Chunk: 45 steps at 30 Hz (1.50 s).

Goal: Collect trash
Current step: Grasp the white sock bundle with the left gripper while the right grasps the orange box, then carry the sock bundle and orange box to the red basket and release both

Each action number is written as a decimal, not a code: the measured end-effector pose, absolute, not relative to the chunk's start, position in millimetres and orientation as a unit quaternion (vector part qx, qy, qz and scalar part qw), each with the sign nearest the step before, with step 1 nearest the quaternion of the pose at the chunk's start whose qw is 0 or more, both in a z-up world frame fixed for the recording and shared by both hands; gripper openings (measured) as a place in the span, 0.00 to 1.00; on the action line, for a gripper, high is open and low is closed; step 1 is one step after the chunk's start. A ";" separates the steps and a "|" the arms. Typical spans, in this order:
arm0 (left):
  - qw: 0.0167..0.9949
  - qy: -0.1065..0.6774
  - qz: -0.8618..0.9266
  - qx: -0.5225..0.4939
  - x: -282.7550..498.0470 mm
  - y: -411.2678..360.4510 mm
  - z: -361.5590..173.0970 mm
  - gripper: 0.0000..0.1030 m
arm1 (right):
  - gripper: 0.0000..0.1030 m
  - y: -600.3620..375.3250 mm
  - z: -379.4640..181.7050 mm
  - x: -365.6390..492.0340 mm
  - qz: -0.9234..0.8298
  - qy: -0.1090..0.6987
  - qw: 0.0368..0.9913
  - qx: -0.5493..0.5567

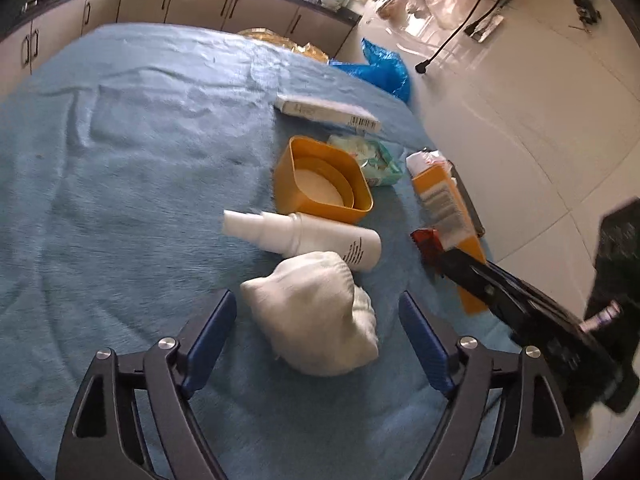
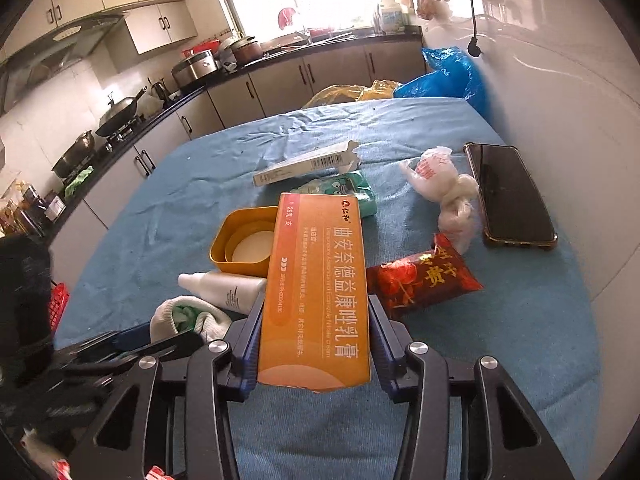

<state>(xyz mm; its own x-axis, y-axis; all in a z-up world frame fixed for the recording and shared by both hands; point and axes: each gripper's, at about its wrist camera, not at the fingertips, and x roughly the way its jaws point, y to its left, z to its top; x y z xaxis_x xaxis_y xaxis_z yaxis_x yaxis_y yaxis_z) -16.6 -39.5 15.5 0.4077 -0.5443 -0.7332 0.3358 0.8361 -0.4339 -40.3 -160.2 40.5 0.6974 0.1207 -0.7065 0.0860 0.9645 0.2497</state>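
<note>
A: Right gripper; jaws closed on the orange carton, pads pressing its two long sides near the lower end; the carton stands up out of the grip toward 12 o'clock, top tilted slightly left.

B: Left gripper?

A: Jaws spread wide, nothing held; the white sock lies between the fingers, clear of both pads (a bundle, soft, will squash rather than slip).

B: Outward from the carton, right wrist view?

A: Red packet at 3 o'clock, just beside; white bottle at 9, lying flat; yellow tub at 10, open side up; green wipes pack and long white box at 12; knotted white bag at 2, touching the phone beyond it; all on the blue cloth.

B: Where does the trash go?

A: No bin that I can make out; blue and yellow bags sit past the far table edge, purpose unclear.

B: Handling advice?

A: Judgement only; the carton is likely empty and light, so keep the squeeze gentle or the walls buckle; lift clear of bottle and tub before swinging; the grip is low on a tall box, so move without jerks; leave the phone alone.
</note>
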 end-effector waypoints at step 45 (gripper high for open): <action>0.939 0.331 0.032 -0.090 -163.8 225.5 93.3 0.37 | 0.49 54.5 63.3 -56.2 0.125 0.375 0.917 -0.043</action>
<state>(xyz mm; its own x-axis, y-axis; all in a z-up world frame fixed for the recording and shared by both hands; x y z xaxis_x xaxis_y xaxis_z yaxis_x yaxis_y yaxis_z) -163.8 225.5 93.3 0.7790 0.0004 -0.6270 -0.1192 0.9819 -0.1474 -56.2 54.5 63.3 0.6872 0.1965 -0.6994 -0.2612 0.9652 0.0145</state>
